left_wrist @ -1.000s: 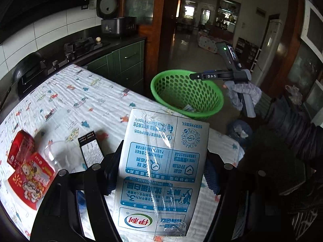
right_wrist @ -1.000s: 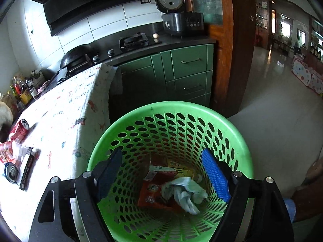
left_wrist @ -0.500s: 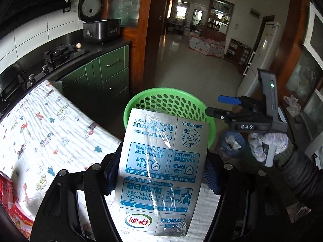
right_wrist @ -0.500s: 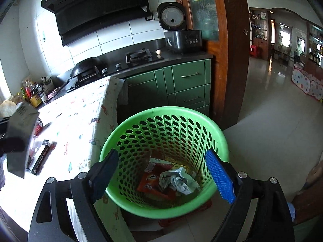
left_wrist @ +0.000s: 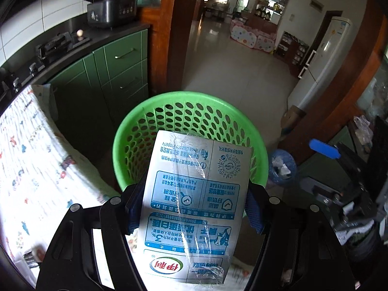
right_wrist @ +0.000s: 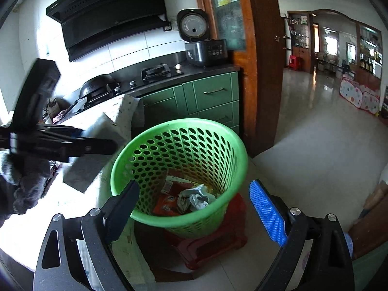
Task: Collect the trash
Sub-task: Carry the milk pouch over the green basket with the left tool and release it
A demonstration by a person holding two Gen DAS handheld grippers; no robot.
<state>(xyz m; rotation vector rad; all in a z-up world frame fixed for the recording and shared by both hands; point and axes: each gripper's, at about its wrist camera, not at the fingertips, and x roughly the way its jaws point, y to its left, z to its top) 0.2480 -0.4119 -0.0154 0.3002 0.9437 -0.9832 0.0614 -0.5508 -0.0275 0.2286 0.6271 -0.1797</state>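
Milk carton on its way to the green basket

The left tool (left_wrist: pixel 194 208) is clamped on the flattened milk carton (left_wrist: pixel 194 194), at the bench (left_wrist: pixel 36 157) corner beside the basket (left_wrist: pixel 257 152); it should clear the rim before letting go. The right tool (right_wrist: pixel 191 208), empty, is opening.

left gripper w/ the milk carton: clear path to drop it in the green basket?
Probably yes. The left gripper is shut on the milk carton, right by the green basket, whose open top is uncovered. The right gripper, jaws opening and empty, sits on the near side, off that path.
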